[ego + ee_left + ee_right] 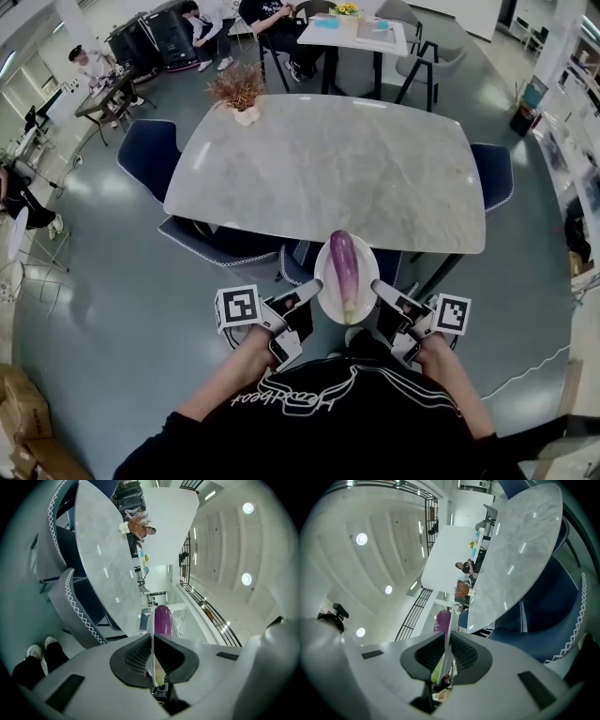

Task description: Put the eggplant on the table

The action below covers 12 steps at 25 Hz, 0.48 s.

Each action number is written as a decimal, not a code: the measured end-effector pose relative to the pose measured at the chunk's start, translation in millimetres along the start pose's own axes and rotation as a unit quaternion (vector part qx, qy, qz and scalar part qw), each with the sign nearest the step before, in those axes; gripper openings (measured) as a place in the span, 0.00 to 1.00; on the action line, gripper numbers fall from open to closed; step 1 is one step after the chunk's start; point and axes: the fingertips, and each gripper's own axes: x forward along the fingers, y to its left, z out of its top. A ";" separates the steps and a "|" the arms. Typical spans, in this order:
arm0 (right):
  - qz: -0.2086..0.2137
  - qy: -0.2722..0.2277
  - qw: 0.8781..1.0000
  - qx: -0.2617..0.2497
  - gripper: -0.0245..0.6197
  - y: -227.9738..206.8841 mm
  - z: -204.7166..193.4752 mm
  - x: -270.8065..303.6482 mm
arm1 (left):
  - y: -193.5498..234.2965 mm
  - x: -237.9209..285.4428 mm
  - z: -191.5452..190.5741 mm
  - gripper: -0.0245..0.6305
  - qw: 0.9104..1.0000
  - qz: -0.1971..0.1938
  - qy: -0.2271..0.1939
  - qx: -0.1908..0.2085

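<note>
Left gripper: my jaws are nearly closed, clamped on the plate at its left rim. The thin white edge runs straight between the pads.
Right gripper: same here. My jaws are pinched down on the right rim, with only the rim between them.
Eggplant: it lies lengthwise on the plate, purple end toward the desk and green stem toward me. Neither pair of jaws touches it; I'm holding the plate alone.
Plate: it's in the air between my two grippers, in front of my chest. It's just short of the desk's near edge, over the chair pushed in there.
Desk: the marble top is bare except for a dried plant at a far corner, so there's room right ahead.
Done so far: the plate is up, gripped on both sides, and at the edge of the desk. I'd call that well past halfway.
Left to do: get the plate over the top, lower it until it sits, then open both jaws.
Open question: the task names only the eggplant, so I can't tell whether it should come off the plate.
Watch: the eggplant is round and loose, so a tilt could roll it off.
</note>
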 end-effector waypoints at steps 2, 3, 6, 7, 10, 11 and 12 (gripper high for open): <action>0.002 0.000 1.000 0.002 0.11 -3.0 4.0 3.9 | -0.7 3.8 5.2 0.07 1.000 -0.005 0.000 0.003; 0.003 0.000 1.000 0.004 0.11 -4.0 5.8 5.6 | -4.0 6.7 7.4 0.07 1.000 -0.012 0.001 0.006; 0.002 -0.001 1.000 0.010 0.11 -8.0 14.2 11.1 | -10.6 14.1 16.4 0.07 1.000 -0.020 -0.001 0.005; 0.002 0.000 1.000 0.011 0.11 -9.7 20.9 14.9 | -11.2 17.3 22.8 0.07 1.000 -0.016 -0.003 0.005; 0.003 0.004 1.000 0.011 0.11 -13.1 44.3 29.0 | -7.9 28.3 45.0 0.07 1.000 0.003 -0.009 0.014; 0.002 0.006 1.000 0.010 0.11 -14.5 48.2 31.2 | -7.3 31.3 48.2 0.07 1.000 0.004 -0.010 0.015; 0.000 0.007 1.000 0.009 0.11 -16.5 49.6 32.1 | -7.3 33.5 49.0 0.07 1.000 0.001 -0.010 0.012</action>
